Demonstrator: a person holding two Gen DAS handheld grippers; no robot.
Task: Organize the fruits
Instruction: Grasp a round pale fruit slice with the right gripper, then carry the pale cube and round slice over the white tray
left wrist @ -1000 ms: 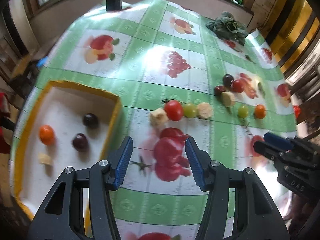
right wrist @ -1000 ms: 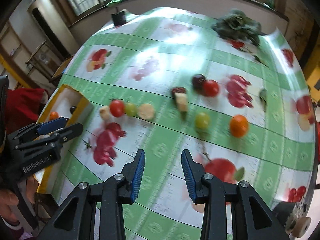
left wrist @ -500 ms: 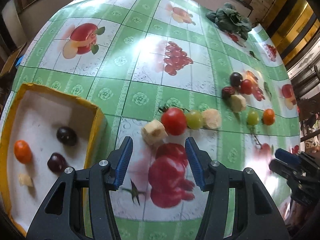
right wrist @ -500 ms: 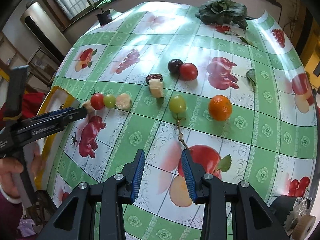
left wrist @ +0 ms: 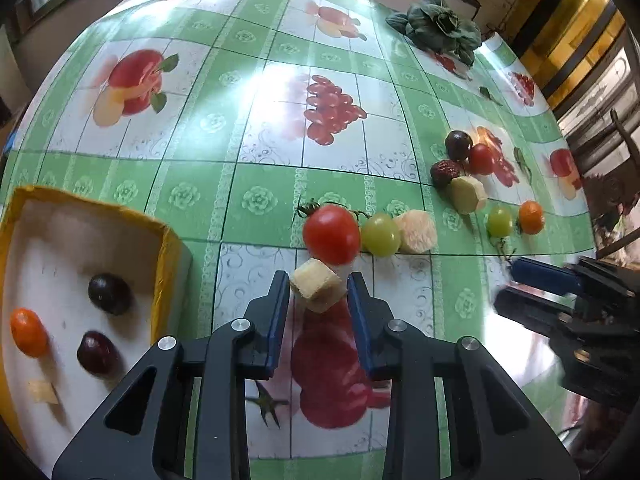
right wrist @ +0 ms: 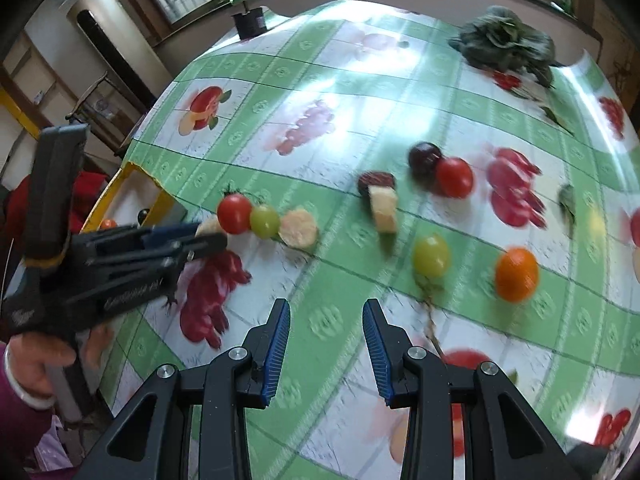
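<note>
My left gripper (left wrist: pixel 319 286) is open, its fingertips on either side of a pale yellow fruit cube (left wrist: pixel 318 291) lying on the tablecloth. Just behind the cube lie a red tomato (left wrist: pixel 331 233), a green grape (left wrist: pixel 380 234) and a pale round slice (left wrist: pixel 415 231). The yellow-rimmed white tray (left wrist: pixel 167 240) at the left holds two dark plums, an orange fruit and a small yellow piece. My right gripper (right wrist: pixel 326 316) is open and empty above the cloth, short of a green grape (right wrist: pixel 431 256) and an orange (right wrist: pixel 516 274).
Farther right lie a dark plum (left wrist: pixel 458 145), a red tomato (left wrist: pixel 481 159), a date (left wrist: pixel 444 171) and a pale chunk (left wrist: pixel 468 195). A leafy green vegetable (left wrist: pixel 440 28) sits at the table's far edge. A dark pot (right wrist: pixel 250 23) stands at the far corner.
My left gripper has moved forward and down until its fingers flank the yellow cube. My right gripper has shifted left, nearer the left one.
</note>
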